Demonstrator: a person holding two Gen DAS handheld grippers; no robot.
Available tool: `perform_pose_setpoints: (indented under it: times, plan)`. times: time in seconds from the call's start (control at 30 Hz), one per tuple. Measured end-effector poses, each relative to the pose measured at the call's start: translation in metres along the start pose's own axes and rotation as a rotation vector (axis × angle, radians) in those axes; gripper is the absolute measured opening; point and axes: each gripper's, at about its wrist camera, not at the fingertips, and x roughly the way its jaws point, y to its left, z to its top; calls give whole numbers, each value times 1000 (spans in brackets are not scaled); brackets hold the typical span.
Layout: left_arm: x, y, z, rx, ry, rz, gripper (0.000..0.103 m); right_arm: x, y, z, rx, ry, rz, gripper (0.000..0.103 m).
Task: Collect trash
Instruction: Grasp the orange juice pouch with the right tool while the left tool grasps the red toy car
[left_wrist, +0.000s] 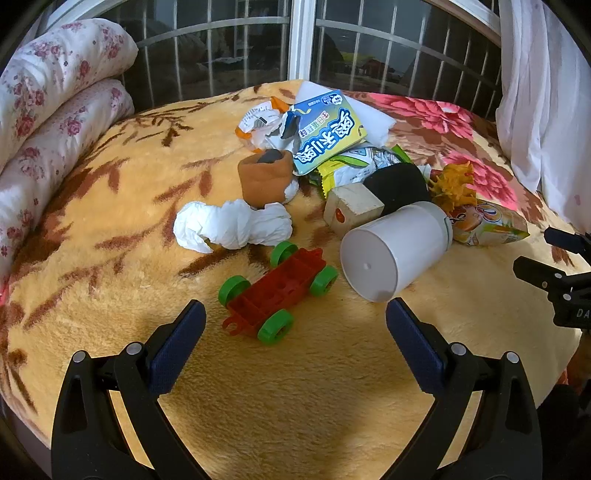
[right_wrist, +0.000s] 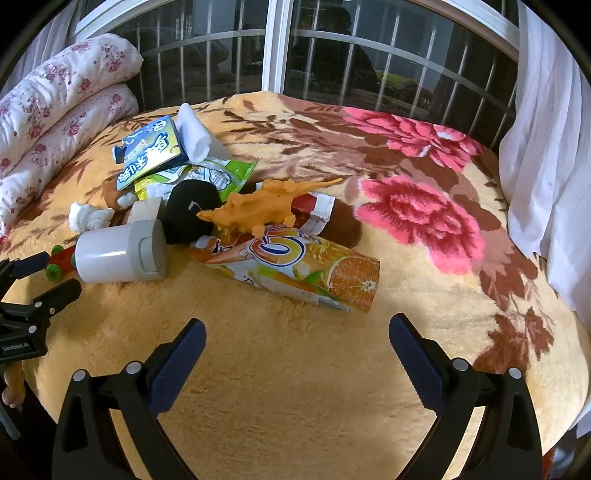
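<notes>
A heap of litter and toys lies on the yellow blanket (left_wrist: 110, 258). In the left wrist view I see a crumpled white tissue (left_wrist: 232, 225), a blue snack box (left_wrist: 327, 133), a green and silver wrapper (left_wrist: 358, 164) and a crumpled orange-white wrapper (left_wrist: 258, 123). My left gripper (left_wrist: 295, 317) is open, just short of a red toy car (left_wrist: 277, 291). In the right wrist view an orange-print juice wrapper (right_wrist: 306, 266) lies just beyond my open right gripper (right_wrist: 297, 332). The blue snack box (right_wrist: 153, 149) and tissue (right_wrist: 88, 216) sit further left.
A white cup (left_wrist: 395, 249) lies on its side beside a wooden block (left_wrist: 351, 210), a brown sock (left_wrist: 264, 175), a black cloth (left_wrist: 397, 184) and an orange dinosaur (right_wrist: 258, 206). Floral bedding (left_wrist: 55, 110) is rolled at the left. A barred window (right_wrist: 280, 48) and a curtain (right_wrist: 546, 147) close the far side.
</notes>
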Motion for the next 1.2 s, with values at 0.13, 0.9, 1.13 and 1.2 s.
perform_pose_setpoints:
  times: [0.13,0.9,1.13,1.2]
  plan:
    - [1,0,-1,2,3,0,95,4,0,2,-21,0,8,98]
    - [7,-8,0,2,34,10,96,108,-15,52,-421,223,333,79]
    - [-15,11,-5,-14,7,-40,95,52,-3,32,-374,182,339,44]
    - [-20,20,-6,-24,3,-59,95,33,-2,21,-330,162,374,44]
